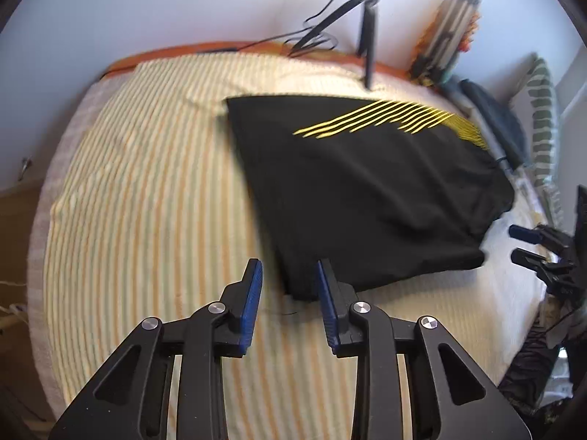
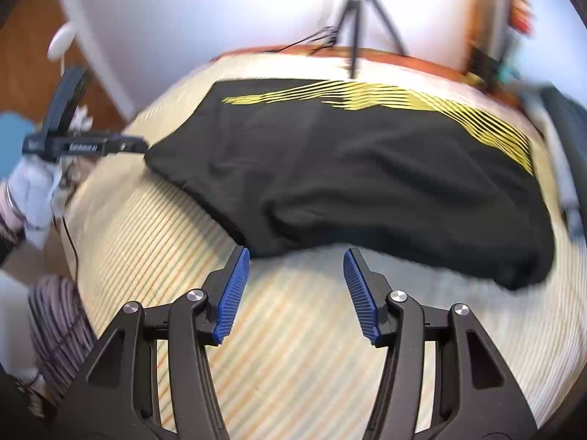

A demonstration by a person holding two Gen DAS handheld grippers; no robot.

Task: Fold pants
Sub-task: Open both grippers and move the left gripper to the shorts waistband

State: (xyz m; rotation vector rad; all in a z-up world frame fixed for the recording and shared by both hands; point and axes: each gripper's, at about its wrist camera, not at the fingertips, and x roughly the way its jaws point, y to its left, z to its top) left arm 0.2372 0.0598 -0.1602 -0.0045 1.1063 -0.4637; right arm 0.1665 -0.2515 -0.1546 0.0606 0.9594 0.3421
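Black pants (image 1: pixel 367 190) with yellow stripes lie folded on the striped bed cover (image 1: pixel 146 201). My left gripper (image 1: pixel 290 275) is open and empty, just short of the pants' near corner. In the right wrist view the pants (image 2: pixel 367 176) lie ahead, and my right gripper (image 2: pixel 296 260) is open and empty at their near edge. The right gripper also shows at the right edge of the left wrist view (image 1: pixel 524 245). The left gripper shows at the left in the right wrist view (image 2: pixel 141 146), its tips at the pants' left corner.
A black tripod (image 1: pixel 367 29) stands at the far edge of the bed, with cables beside it. Clothes and a striped pillow (image 1: pixel 543 117) lie along the right side. A gloved hand (image 2: pixel 33 190) holds the left gripper. Wooden floor (image 2: pixel 29 55) lies beyond the bed.
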